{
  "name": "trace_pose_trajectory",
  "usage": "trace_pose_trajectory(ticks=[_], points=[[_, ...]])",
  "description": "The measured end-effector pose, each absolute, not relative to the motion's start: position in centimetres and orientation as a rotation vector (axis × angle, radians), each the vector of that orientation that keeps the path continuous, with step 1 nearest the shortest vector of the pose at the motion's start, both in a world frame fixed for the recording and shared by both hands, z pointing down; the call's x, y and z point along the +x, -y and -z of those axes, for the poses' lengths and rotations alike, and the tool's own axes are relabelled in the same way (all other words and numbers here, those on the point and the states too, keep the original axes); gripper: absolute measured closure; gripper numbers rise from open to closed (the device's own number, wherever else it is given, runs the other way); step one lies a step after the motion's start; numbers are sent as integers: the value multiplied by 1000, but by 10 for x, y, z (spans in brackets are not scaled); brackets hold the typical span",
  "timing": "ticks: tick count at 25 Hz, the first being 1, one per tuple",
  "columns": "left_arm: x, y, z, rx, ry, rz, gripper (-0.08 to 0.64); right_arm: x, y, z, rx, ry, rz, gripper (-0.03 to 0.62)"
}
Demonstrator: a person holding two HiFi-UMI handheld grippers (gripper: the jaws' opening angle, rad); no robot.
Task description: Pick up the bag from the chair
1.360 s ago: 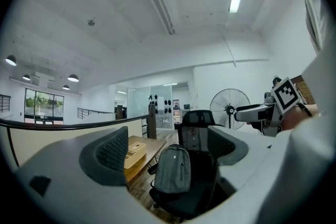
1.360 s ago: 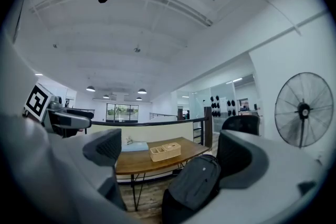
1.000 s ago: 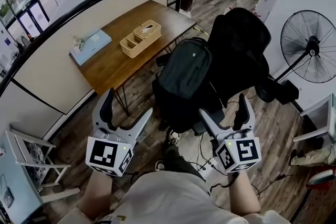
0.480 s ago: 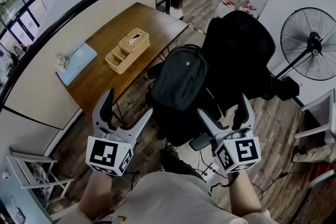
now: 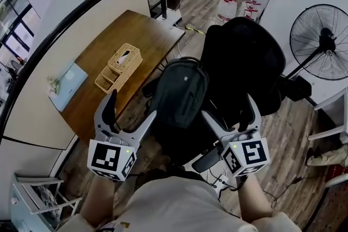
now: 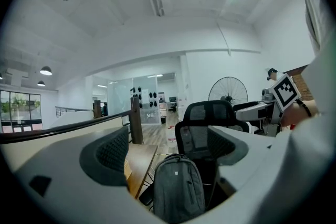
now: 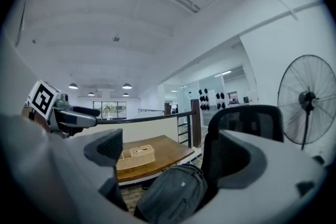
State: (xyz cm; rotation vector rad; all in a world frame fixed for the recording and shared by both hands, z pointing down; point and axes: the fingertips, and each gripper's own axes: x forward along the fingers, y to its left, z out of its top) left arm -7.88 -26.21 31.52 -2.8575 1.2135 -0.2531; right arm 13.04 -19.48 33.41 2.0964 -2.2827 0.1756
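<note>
The bag and the chair are now found nearer to both grippers than a second ago. The bag's near end is now seen between the left gripper and the right gripper, where bare floor was seen before. The table is shifted left and nearer in the head view.

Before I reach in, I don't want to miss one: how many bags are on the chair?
1. The grey backpack stands upright on the seat of the black office chair, leaning against its backrest. Anything behind the backrest would be hidden.
</note>
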Motion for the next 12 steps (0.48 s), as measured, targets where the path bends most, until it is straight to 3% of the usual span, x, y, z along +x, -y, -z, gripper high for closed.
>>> trace_pose_trajectory(ticks=[12], points=[[-37,304,-331,-2884,-1115,330,110,171,220,-345,2165,2213,-221,37]])
